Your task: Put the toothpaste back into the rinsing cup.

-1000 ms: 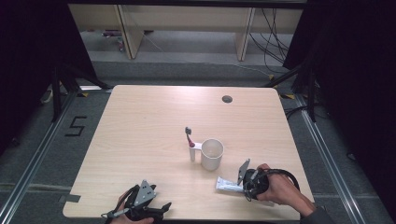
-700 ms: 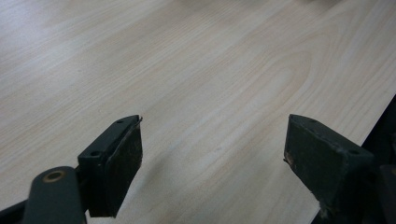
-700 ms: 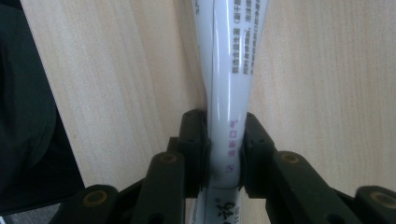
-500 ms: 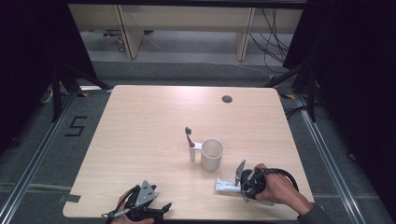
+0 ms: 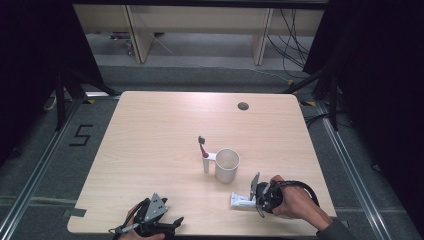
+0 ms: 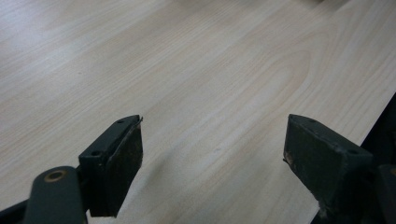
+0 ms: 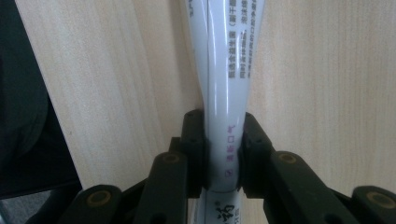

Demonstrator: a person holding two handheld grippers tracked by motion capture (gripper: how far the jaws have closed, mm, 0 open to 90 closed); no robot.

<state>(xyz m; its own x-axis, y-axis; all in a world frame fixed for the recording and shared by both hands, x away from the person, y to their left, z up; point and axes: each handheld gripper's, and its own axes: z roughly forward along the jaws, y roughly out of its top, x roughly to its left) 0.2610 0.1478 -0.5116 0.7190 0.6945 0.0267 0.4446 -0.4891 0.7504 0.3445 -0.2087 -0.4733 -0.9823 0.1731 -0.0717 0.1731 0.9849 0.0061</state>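
A white toothpaste tube (image 5: 240, 201) lies on the wooden table (image 5: 165, 130) near its front right edge. My right gripper (image 5: 253, 202) is shut on it; in the right gripper view both black pads pinch the tube (image 7: 229, 70) across its width, and the gripper (image 7: 223, 140) points down at the tabletop. Behind the tube stands a white cup (image 5: 227, 165), and a toothbrush (image 5: 202, 145) stands upright just left of it. My left gripper (image 5: 172, 222) rests at the front left edge; its jaws (image 6: 212, 144) stand wide apart over bare wood with nothing between them.
A small round cable hole (image 5: 243, 106) sits at the table's far right. The table's front edge runs close under both hands. Beyond the table are a grey floor and shelving.
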